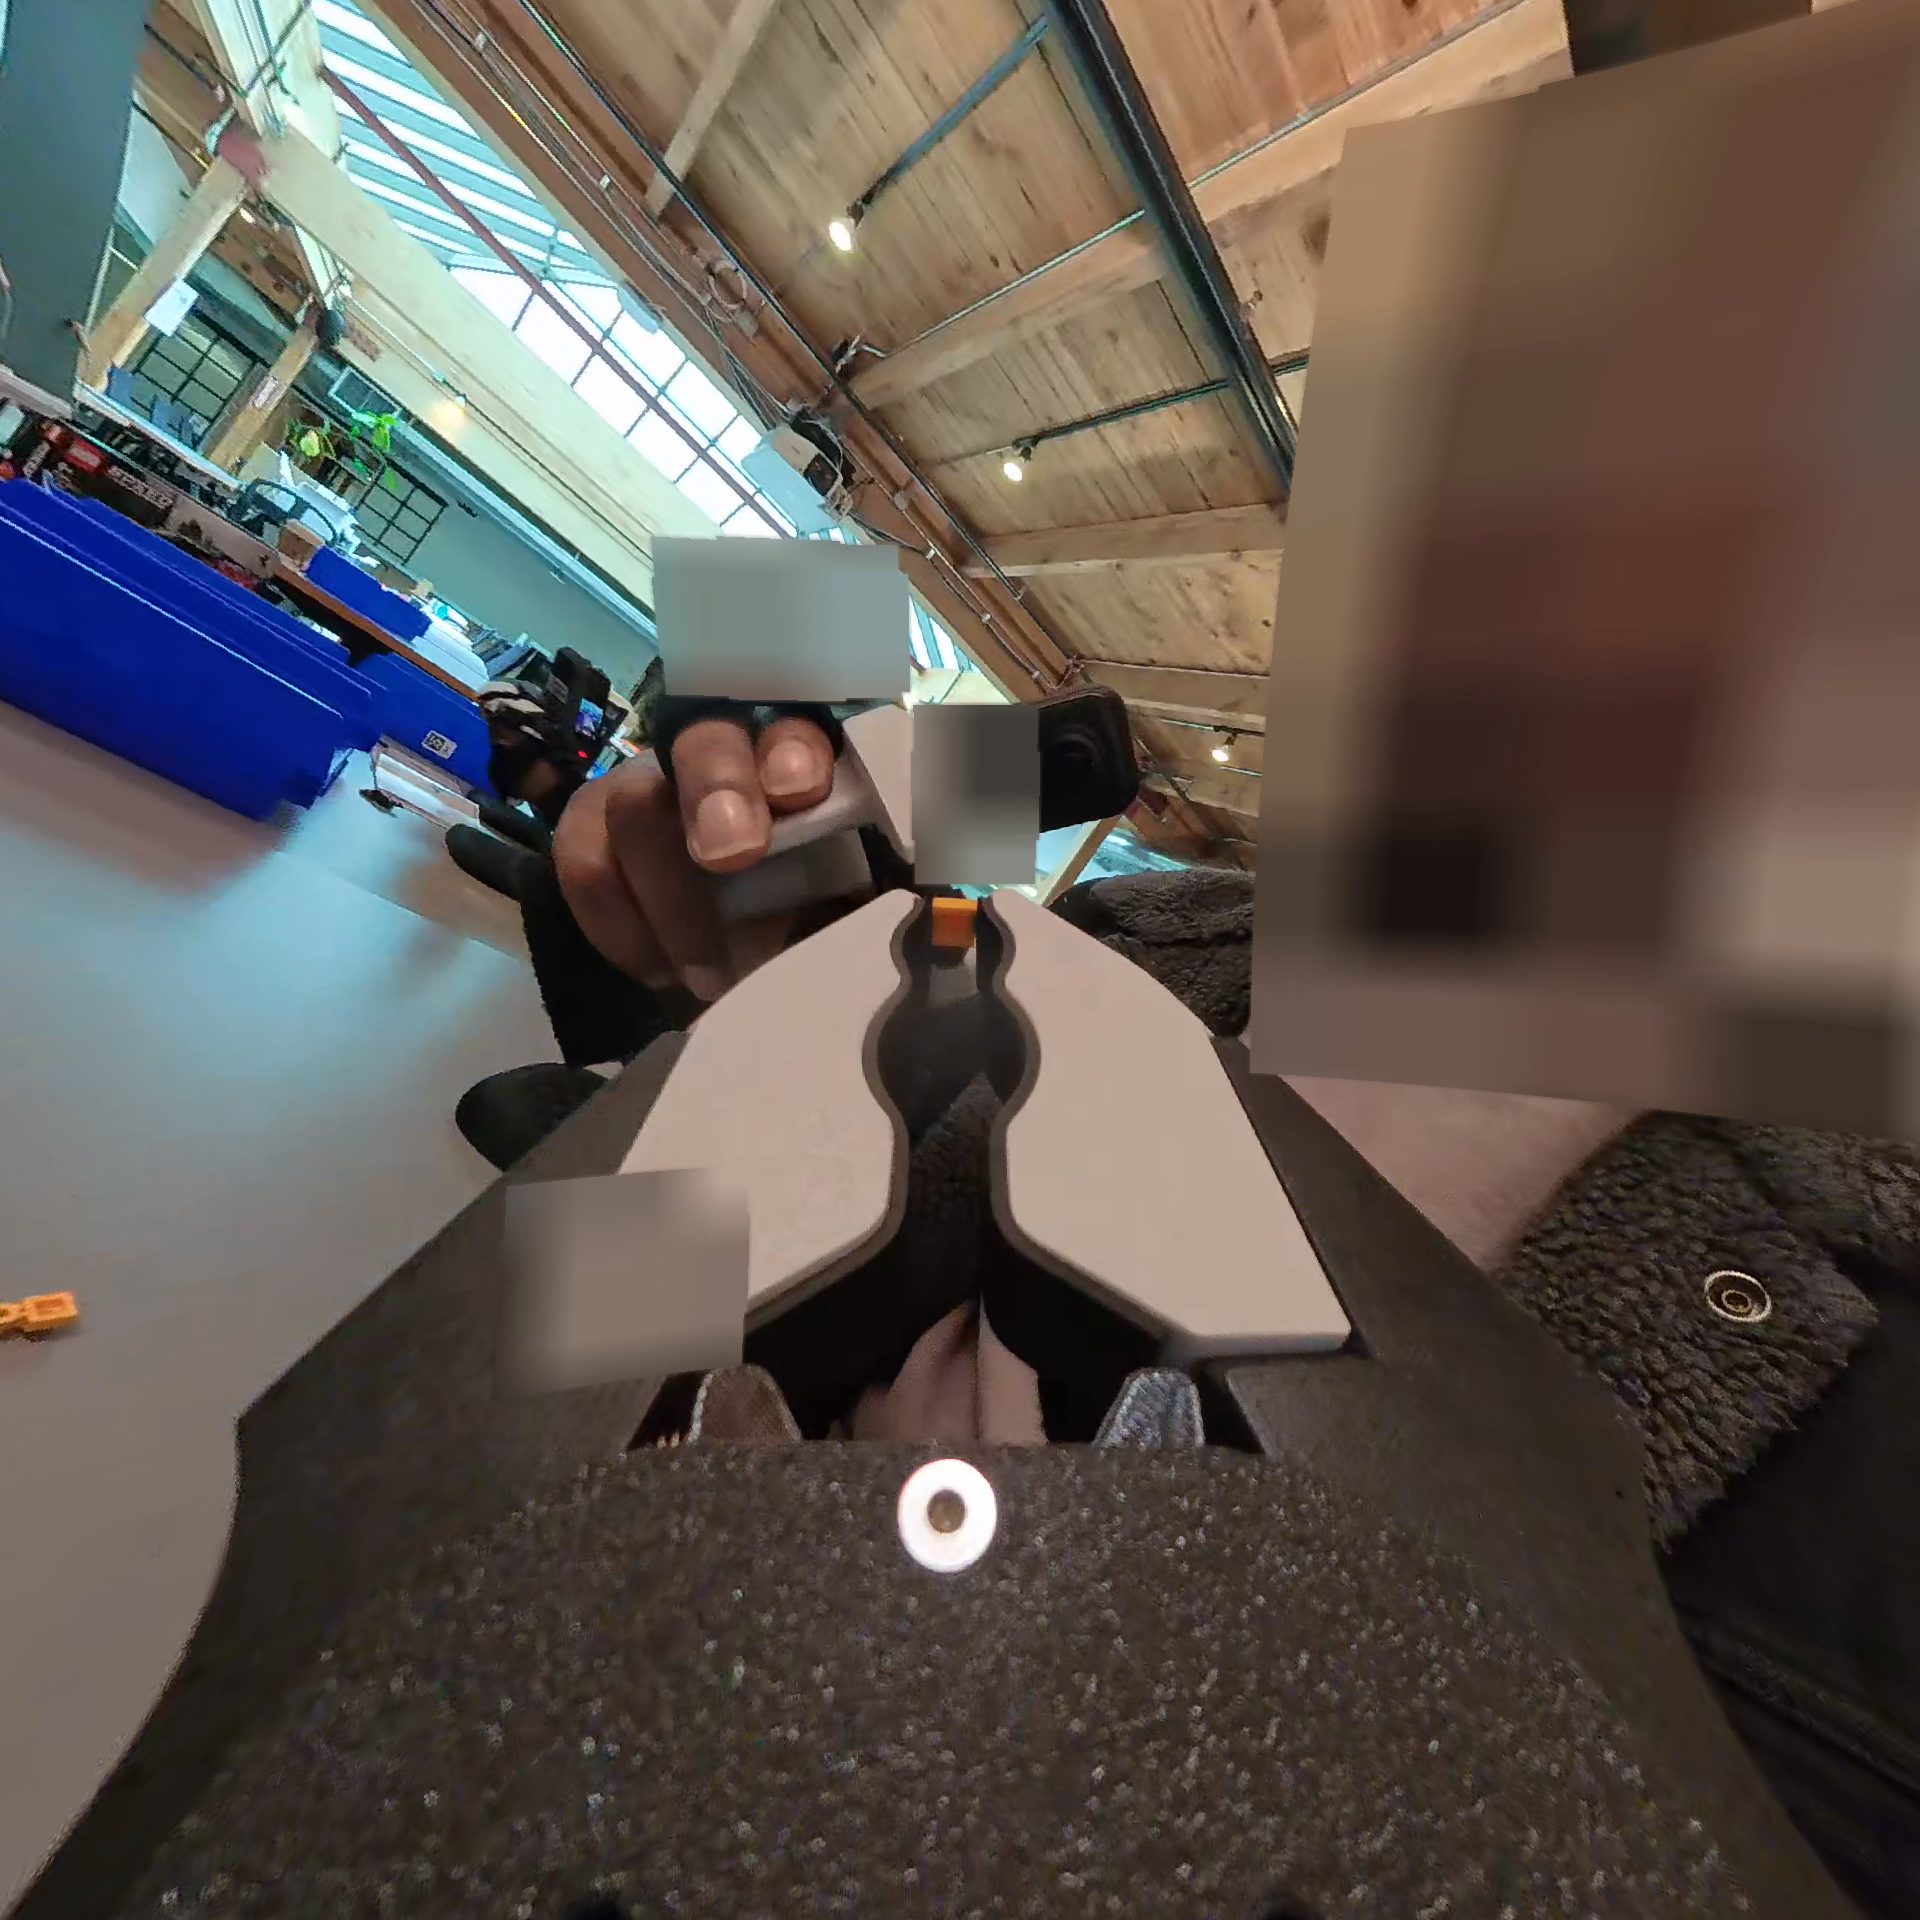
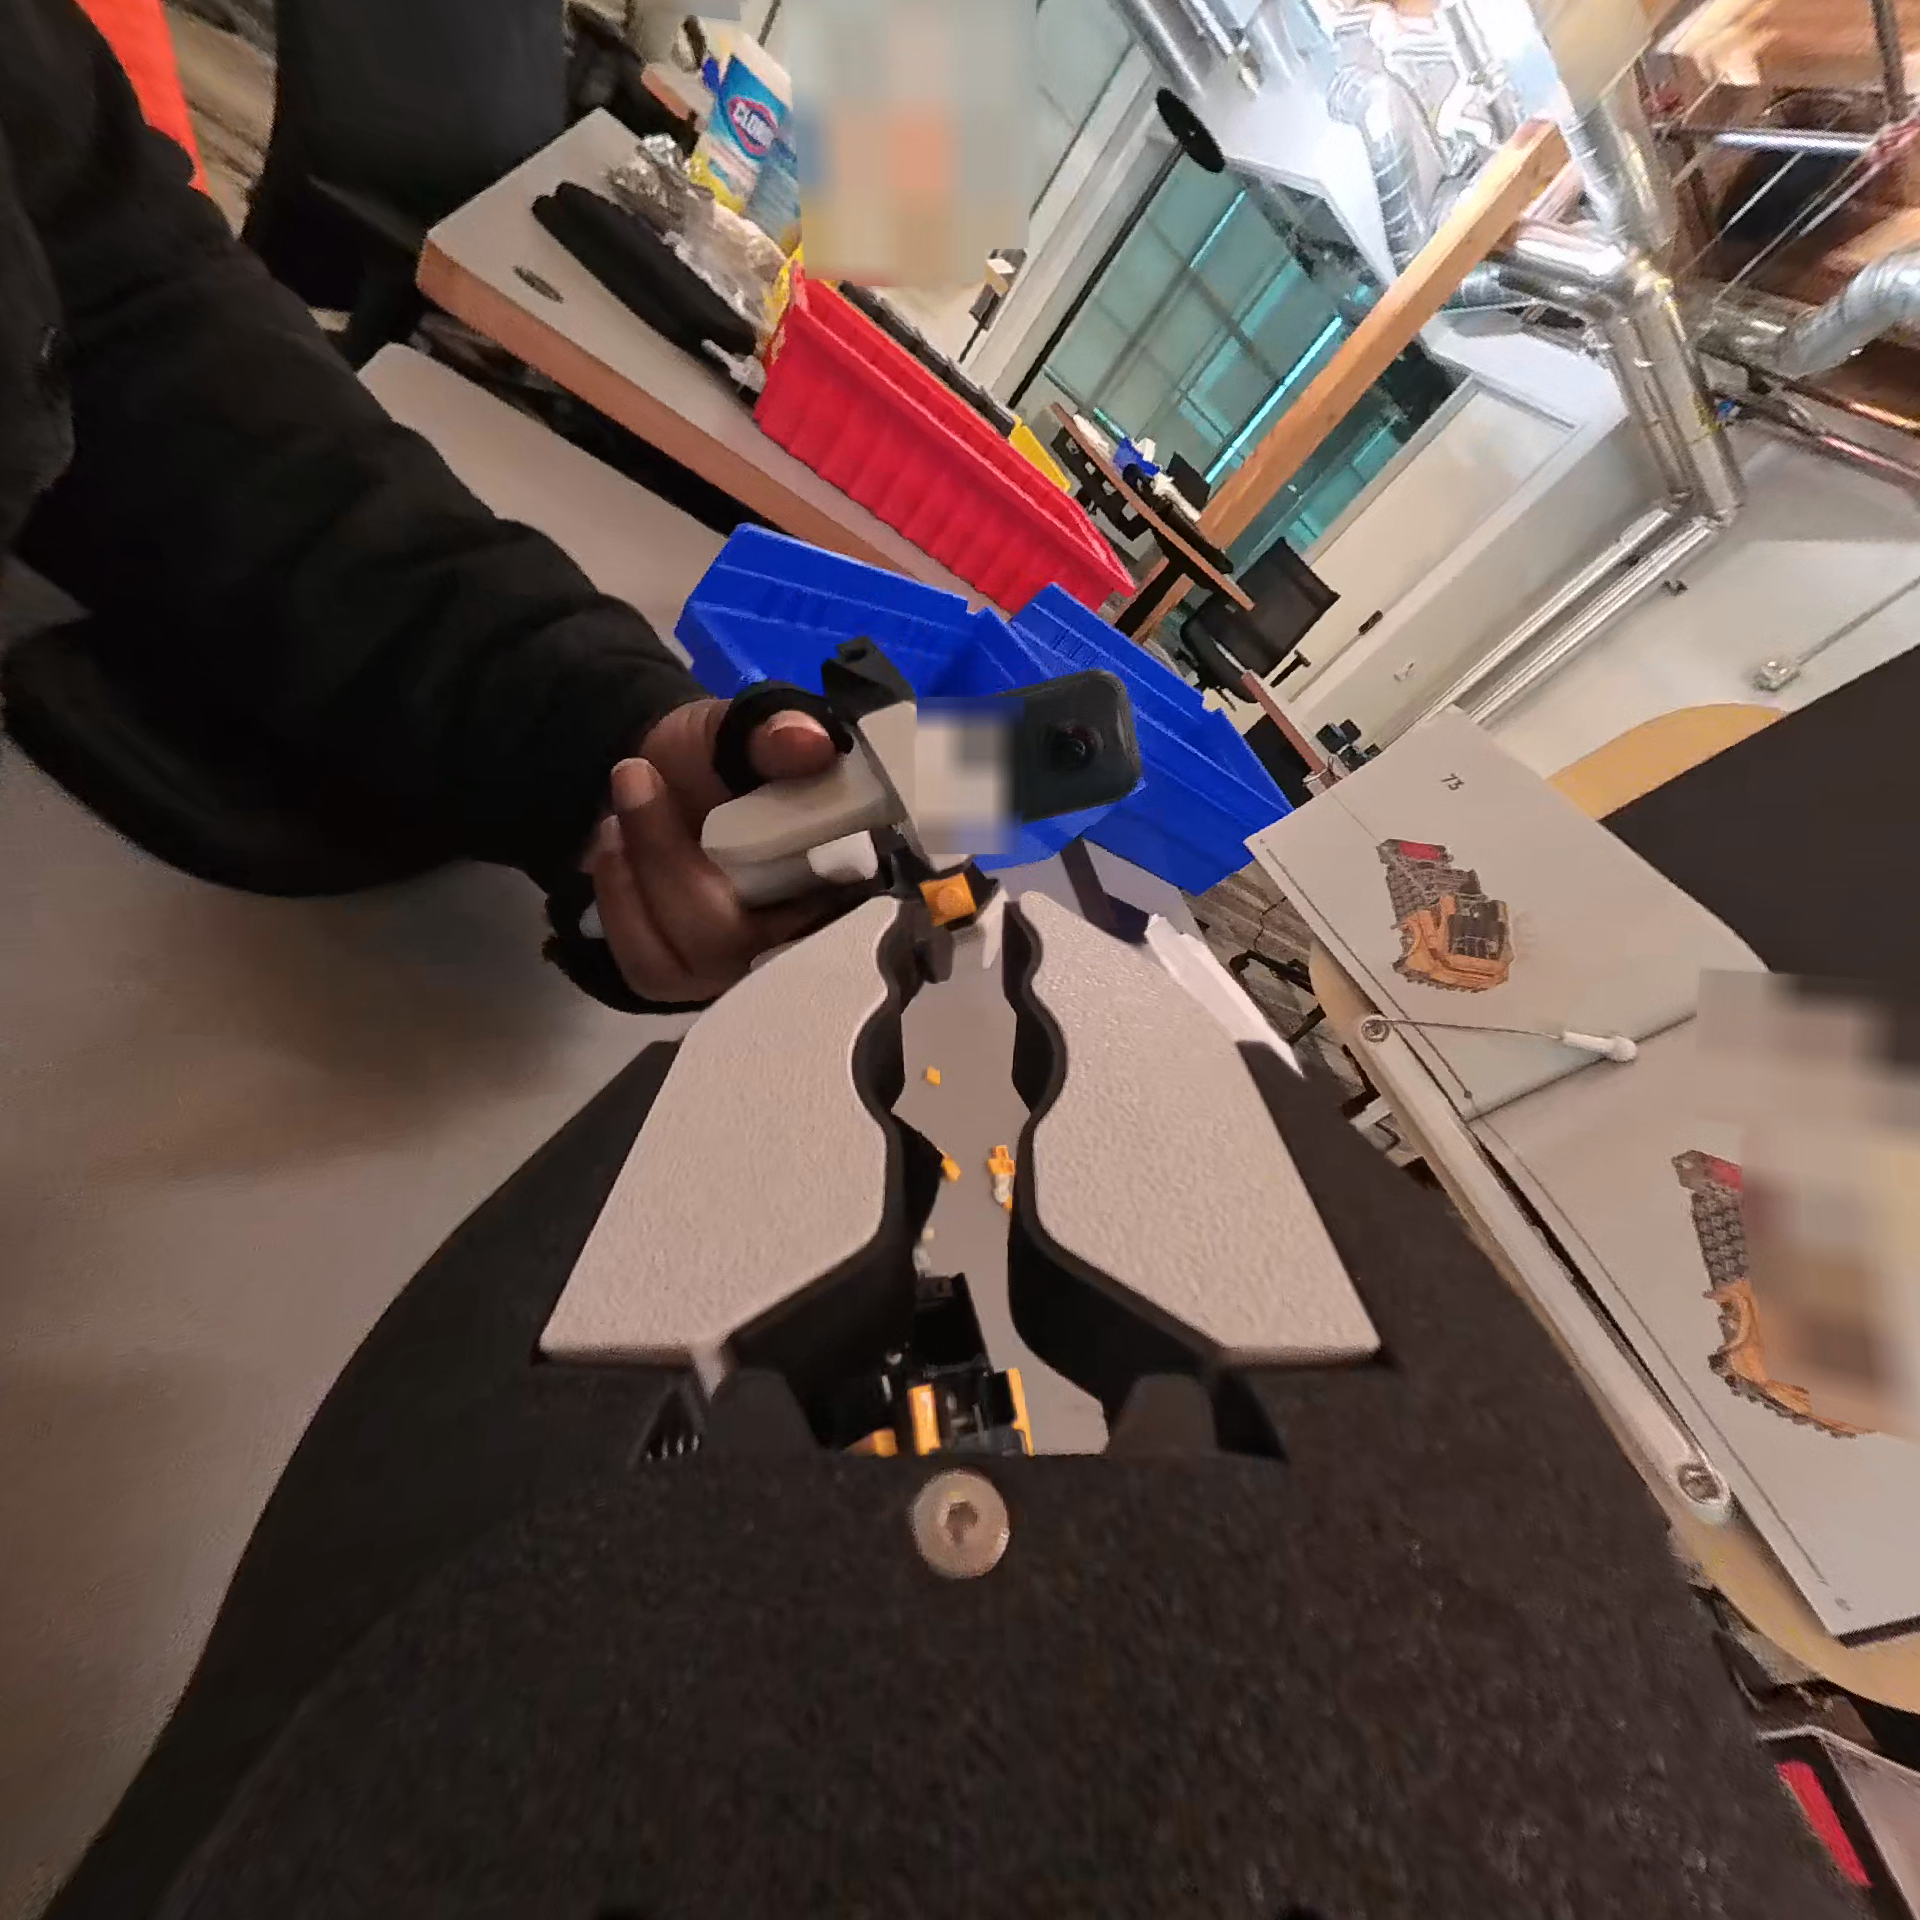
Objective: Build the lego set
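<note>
Grey table (image 2: 208,1195) carries blue bins (image 2: 1143,769) at the far side and an instruction booklet (image 2: 1538,935) at right. Left gripper (image 1: 952,914), raised, pinches a small orange brick (image 1: 952,921). Right gripper (image 2: 961,914), fingers slightly parted, meets that brick (image 2: 948,899). Loose orange pieces (image 2: 992,1164) lie below.

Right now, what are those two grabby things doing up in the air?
A person holds a pair of tongs in each hand and has brought the tips together above a grey table. A small orange brick sits right where the left tongs and right tongs meet; which pair pinches it is hard to tell. More orange bits lie on the table, beside an open instruction booklet and blue bins.
</note>
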The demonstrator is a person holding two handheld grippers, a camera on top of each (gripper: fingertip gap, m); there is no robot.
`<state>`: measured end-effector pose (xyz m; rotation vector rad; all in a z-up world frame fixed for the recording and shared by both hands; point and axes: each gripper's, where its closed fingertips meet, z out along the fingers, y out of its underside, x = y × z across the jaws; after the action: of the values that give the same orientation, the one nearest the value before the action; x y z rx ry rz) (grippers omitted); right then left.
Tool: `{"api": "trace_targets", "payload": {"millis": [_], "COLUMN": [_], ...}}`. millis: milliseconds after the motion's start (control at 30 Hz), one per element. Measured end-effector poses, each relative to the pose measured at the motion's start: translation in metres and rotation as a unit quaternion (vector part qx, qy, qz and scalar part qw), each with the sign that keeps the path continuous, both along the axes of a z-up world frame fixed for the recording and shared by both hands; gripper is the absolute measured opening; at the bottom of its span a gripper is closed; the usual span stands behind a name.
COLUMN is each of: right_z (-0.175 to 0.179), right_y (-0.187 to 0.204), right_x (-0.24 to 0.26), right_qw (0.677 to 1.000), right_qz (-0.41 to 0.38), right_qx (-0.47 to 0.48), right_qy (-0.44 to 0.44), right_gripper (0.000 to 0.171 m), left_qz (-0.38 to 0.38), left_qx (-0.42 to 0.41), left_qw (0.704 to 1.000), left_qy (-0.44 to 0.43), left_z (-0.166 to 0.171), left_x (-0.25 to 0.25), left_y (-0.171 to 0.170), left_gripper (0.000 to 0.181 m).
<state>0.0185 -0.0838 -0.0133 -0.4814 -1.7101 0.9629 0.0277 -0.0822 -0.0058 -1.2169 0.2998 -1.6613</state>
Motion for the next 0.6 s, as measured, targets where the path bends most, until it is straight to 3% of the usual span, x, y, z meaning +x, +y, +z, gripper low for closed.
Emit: {"api": "trace_targets", "payload": {"millis": [600], "right_z": [-0.020], "right_y": [-0.001], "right_x": [0.001], "right_qw": [0.999], "right_qz": [0.016], "right_qx": [0.022], "right_qy": [-0.047], "right_gripper": [0.008], "left_qz": [-0.020], "left_qx": [-0.040], "left_qw": [0.999], "left_qy": [0.014], "left_z": [-0.022], "left_x": [0.004], "left_y": [0.004], "left_gripper": [0.008]}}
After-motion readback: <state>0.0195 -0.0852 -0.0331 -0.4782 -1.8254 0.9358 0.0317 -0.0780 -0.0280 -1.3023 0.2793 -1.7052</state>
